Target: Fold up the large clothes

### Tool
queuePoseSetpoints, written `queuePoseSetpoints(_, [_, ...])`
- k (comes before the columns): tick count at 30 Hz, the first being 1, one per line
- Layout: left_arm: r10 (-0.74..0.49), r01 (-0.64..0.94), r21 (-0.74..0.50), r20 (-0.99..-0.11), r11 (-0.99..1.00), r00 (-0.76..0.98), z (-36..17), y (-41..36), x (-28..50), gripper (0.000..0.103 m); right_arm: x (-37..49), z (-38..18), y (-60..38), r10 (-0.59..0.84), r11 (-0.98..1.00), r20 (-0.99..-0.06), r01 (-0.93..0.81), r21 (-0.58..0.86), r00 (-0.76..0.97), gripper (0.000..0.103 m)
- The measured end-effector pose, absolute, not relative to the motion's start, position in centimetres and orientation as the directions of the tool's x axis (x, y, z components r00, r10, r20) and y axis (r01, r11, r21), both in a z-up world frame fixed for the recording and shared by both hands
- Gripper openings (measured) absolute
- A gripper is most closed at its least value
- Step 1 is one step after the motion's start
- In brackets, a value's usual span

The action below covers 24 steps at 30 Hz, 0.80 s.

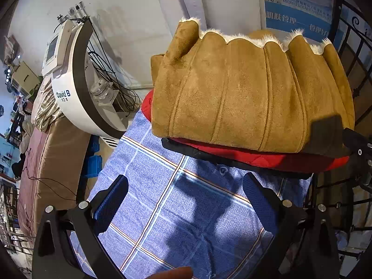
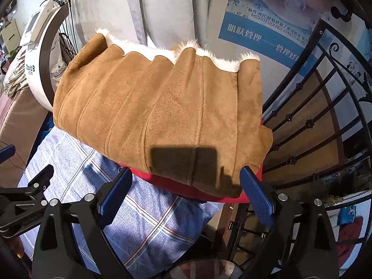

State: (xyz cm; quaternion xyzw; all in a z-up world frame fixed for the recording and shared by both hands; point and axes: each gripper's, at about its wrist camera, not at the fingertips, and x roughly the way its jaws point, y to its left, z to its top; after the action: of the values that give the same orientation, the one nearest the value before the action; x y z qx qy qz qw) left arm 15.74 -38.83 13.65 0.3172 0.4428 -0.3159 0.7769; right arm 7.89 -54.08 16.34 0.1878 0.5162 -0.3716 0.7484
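The folded tan suede coat with white fleece lining (image 1: 246,86) (image 2: 160,114) lies atop a red padded garment (image 1: 267,158) on the blue checked bedcover (image 1: 167,186), while the left tool (image 1: 186,200) and right tool (image 2: 186,195) hover spread apart, gripping nothing.

I see a folded tan suede coat (image 1: 244,93) with white fleece lining, lying flat atop a folded red garment (image 1: 267,157) on the blue plaid bedsheet (image 1: 162,197).

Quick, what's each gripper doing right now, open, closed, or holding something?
Left gripper: open, holding nothing, above the blue plaid sheet.
Right gripper: open, holding nothing, at the near edge of the folded tan coat.
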Motion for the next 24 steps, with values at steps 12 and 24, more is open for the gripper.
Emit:
queuePoseSetpoints(12, [-0.209,0.775,0.211,-0.891,0.595,0.403,13.45,-38.90,15.46,0.097,7.99,16.33,-54.13,-0.363,0.652,-0.912,0.751,-0.103,0.190,0.092])
queuePoseSetpoints(24, [-0.203,0.778,0.208,-0.896,0.593,0.395,13.25,-38.78,15.47,0.097,7.71,16.25,-54.11,-0.362,0.649,-0.913,0.754,-0.102,0.189,0.092])
